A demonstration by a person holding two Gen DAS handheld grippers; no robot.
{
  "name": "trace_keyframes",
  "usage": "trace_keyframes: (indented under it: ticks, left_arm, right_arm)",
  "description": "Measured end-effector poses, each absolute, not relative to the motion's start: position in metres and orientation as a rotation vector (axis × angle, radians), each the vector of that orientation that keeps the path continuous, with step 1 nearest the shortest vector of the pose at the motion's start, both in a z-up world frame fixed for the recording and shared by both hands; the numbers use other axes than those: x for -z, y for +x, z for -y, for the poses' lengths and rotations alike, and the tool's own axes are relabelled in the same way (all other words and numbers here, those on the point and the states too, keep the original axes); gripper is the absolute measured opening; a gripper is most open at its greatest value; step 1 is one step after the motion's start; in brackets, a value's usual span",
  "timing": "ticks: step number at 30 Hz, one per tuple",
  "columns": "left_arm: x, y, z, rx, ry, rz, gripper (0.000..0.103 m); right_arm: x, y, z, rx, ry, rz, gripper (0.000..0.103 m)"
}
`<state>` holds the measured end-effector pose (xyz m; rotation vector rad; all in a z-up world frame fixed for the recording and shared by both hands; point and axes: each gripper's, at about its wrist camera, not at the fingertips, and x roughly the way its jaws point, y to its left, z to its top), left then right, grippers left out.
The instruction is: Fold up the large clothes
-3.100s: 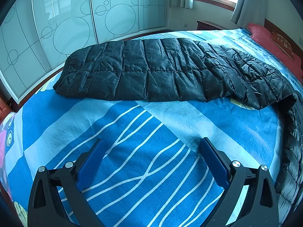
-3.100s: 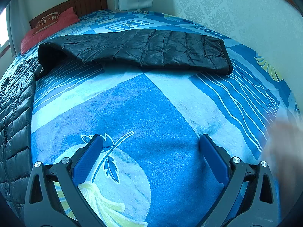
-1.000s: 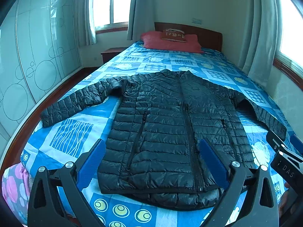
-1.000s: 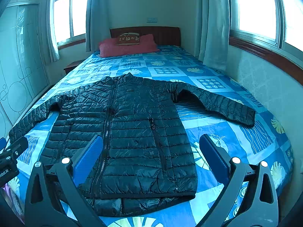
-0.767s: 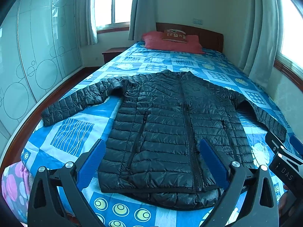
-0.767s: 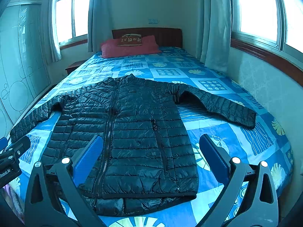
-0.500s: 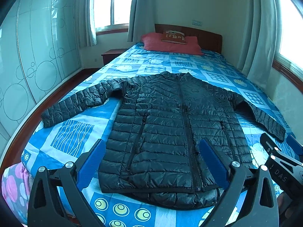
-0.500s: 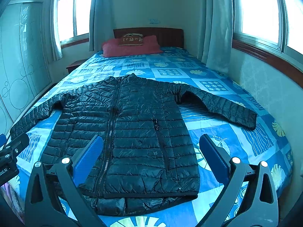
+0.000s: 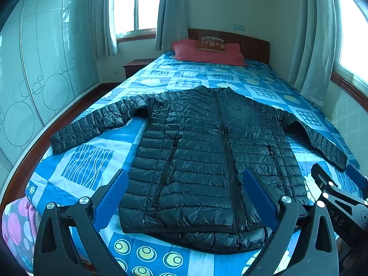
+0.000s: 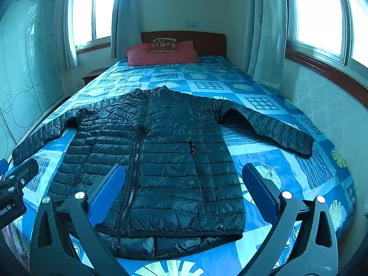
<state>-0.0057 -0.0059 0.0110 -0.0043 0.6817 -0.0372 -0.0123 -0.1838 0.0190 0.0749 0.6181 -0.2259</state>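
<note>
Jacket is lying flat on bed; nothing folded.
Left gripper and right gripper are hovering spread, empty; slick quilting risks slipping.

You face a bed covered by a blue patchwork-print bedspread with leaf, circle and wavy-line squares. At its far end a red pillow lies against a dark wooden headboard, and a smaller brown cushion with pale motifs sits on top of the pillow. To your left stands a wardrobe with frosted sliding doors marked with circle outlines. A low wooden nightstand sits between the wardrobe and the bed, below a window with pale curtains. A second window runs along the right wall. A pink-spotted cloth hangs at the bed's near left corner.
</note>
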Motion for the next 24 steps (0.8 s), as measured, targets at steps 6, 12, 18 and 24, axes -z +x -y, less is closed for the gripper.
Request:
trace_keyframes:
  ticks: [6,12,18,24]
  left_arm:
    - [-0.0116,-0.0082,0.0089,0.030,0.021,-0.668,0.098]
    - [-0.0095,-0.0085,0.0097,0.063,0.004,-0.683,0.098]
    - [-0.0124,-0.0111,0.0080,0.065,0.000,-0.663,0.098]
    - [-0.0131,-0.0121,0.0074,0.085,-0.010,-0.663,0.098]
  right_arm:
    - [-0.0188,-0.0137,0.1771,0.217,0.063,-0.618,0.101]
    - [-0.0194,-0.0147,0.1768,0.214,0.069,-0.620,0.101]
    - [-0.0210,-0.0165,0.1756,0.213,0.069,-0.614,0.101]
    - [-0.0205,-0.0159,0.1736,0.207,0.067,-0.619,0.101]
